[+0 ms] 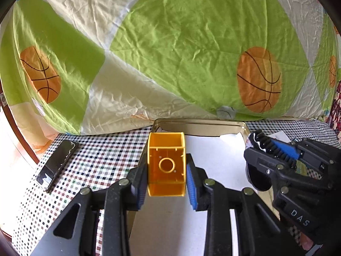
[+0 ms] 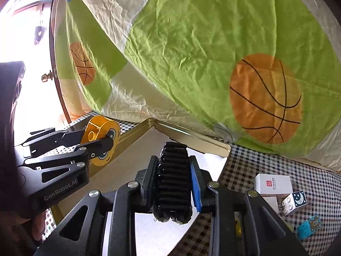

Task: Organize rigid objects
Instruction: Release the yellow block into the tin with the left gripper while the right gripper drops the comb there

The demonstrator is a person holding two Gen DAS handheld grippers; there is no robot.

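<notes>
Two grippers hang over a shallow gold tin tray (image 1: 245, 128) lined with white paper, which rests on a checked bedsheet (image 1: 96, 155) in front of a bulky green-and-cream quilt (image 1: 181, 42) printed with basketballs. The left gripper (image 1: 167, 181) is clamped on a yellow toy block (image 1: 166, 166), hollow side toward its camera, held above the tray's left edge. In the right wrist view the block (image 2: 100, 136) shows round wheels on its outer side. The right gripper (image 2: 173, 183) is closed on a black ridged wheel (image 2: 173, 177), held above the tray's white paper; in the left wrist view this gripper (image 1: 262, 145) sits over the tray's right side. A dark phone (image 1: 56, 164) lies on the sheet left of the tray. Right of the tray lie a small white box (image 2: 273, 183), a white brick with a moon picture (image 2: 295, 202) and a turquoise brick with a bear (image 2: 309, 226).
</notes>
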